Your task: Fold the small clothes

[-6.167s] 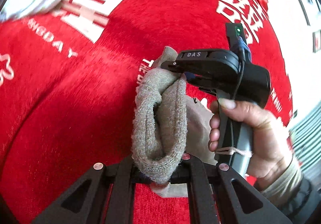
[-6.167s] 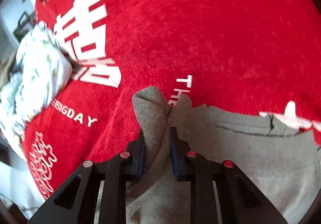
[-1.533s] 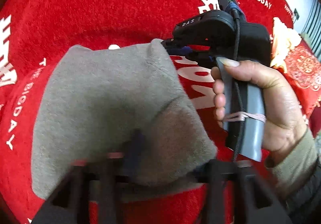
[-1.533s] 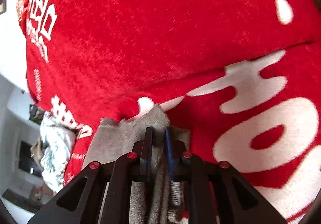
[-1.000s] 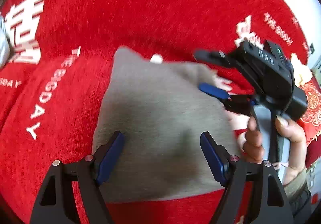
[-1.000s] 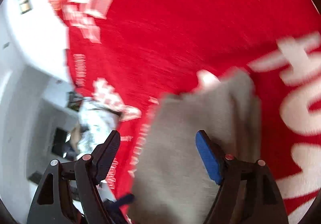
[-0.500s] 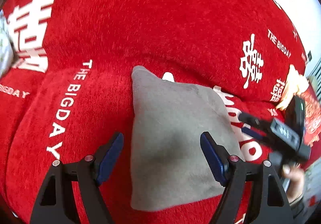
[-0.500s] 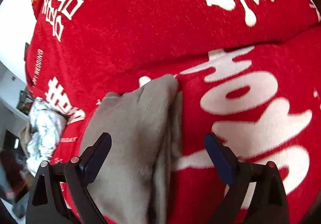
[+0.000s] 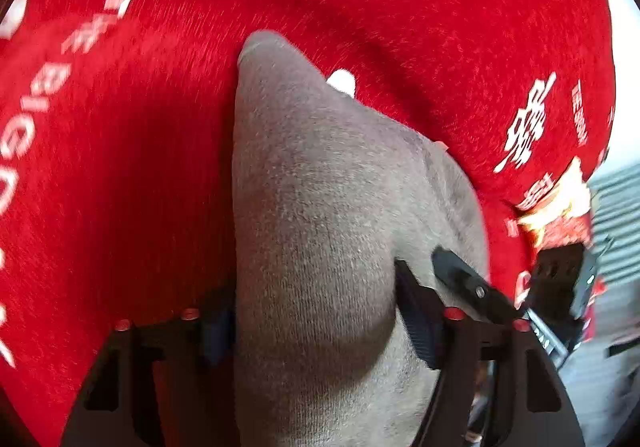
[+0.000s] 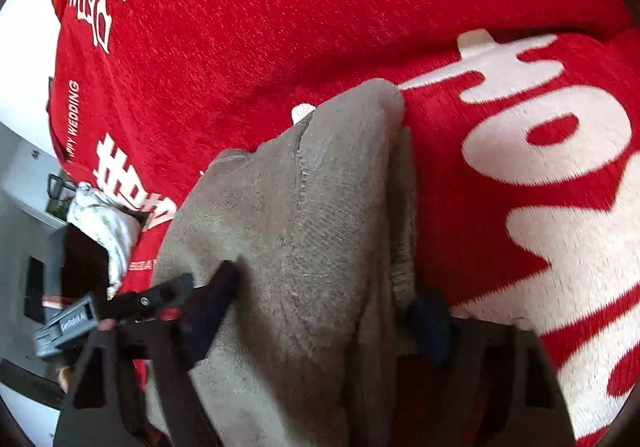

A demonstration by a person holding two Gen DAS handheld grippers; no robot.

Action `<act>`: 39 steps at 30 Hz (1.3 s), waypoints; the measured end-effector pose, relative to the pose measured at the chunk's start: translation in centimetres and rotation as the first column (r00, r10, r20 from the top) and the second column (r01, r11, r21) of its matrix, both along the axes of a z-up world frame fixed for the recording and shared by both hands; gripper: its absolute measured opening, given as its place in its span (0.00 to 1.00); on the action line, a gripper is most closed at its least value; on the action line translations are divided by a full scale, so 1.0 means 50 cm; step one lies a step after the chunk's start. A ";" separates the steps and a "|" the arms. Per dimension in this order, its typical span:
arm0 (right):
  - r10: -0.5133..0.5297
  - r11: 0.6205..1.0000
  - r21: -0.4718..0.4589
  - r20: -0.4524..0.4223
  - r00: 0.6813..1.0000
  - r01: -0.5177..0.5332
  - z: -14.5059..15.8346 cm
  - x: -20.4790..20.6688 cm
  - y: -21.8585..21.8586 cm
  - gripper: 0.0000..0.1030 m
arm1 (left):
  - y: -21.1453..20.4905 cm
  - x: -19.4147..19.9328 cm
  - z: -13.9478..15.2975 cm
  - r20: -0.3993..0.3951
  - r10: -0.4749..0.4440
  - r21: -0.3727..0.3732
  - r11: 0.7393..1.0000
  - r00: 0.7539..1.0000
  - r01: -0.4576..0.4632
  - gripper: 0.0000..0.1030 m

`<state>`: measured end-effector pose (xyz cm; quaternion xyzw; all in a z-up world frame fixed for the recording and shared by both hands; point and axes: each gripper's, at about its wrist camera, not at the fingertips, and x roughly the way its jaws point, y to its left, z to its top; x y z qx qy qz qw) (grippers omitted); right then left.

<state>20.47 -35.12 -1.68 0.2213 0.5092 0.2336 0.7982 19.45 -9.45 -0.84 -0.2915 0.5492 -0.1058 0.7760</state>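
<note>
A folded grey knit garment [image 9: 320,187] lies on the red blanket [image 9: 360,7]. My left gripper [image 9: 316,323] straddles its near end. Its jaws are closing, and both pads press the cloth's sides so that it bulges up between them. The right gripper's black finger [image 9: 464,279] rests on the garment's right edge. In the right wrist view the same garment [image 10: 312,187] fills my right gripper [image 10: 326,299]. Its jaws are closing too: one pad digs into the cloth, the other sits at the layered right edge. The left gripper's finger [image 10: 160,295] shows at the left.
White lettering covers the red blanket [image 10: 280,27]. A white floral bundle [image 10: 108,223] lies at its far left edge, beyond it a pale floor. A red-and-gold item [image 9: 556,207] sits at the blanket's right edge.
Both grippers, which hung open above the flat folded garment, have dropped onto it and narrowed their jaws. The cloth now bunches between the pads of each.
</note>
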 end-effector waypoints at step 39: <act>0.074 0.989 -0.141 0.159 0.985 -0.051 0.094 -0.187 0.114 0.44 | 0.010 -0.199 0.079 0.115 0.028 0.227 0.972 0.993 -0.053 0.55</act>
